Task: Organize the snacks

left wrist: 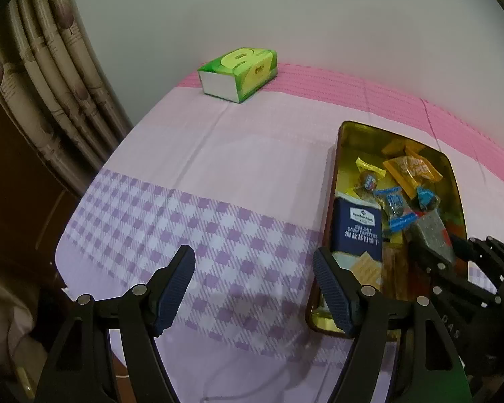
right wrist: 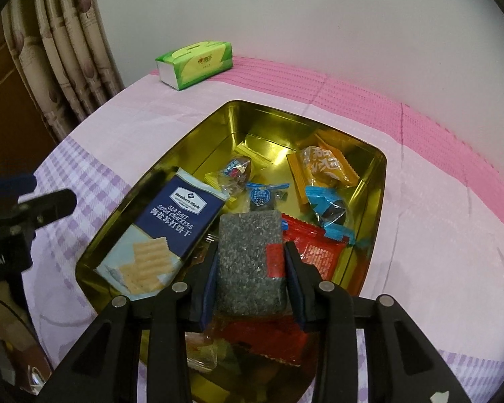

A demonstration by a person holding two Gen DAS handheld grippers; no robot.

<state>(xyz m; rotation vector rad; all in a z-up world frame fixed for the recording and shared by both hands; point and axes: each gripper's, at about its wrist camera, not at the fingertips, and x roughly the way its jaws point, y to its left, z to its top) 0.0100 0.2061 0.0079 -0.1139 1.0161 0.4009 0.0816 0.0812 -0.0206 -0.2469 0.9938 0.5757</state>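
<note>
A gold tin [right wrist: 233, 104] lies on the tablecloth with several wrapped snacks in it: a blue soda-cracker pack [right wrist: 181, 215], an orange packet [right wrist: 322, 168], a blue-wrapped candy [right wrist: 329, 208] and a red packet [right wrist: 319, 252]. My right gripper [right wrist: 252, 245] is shut on a grey speckled bar [right wrist: 248, 262] with a red label, held over the tin's near end. The left wrist view shows that same bar [left wrist: 431, 235] and the right gripper [left wrist: 453, 262] above the tin [left wrist: 344, 126]. My left gripper [left wrist: 252, 255] stands open over the checked cloth, left of the tin, with nothing between its fingers.
A green tissue pack [left wrist: 242, 70] lies at the far edge of the table by the white wall. Beige curtains [left wrist: 50, 77] hang to the left. The pink and purple tablecloth [left wrist: 218, 154] covers the table, whose left edge drops off near the curtains.
</note>
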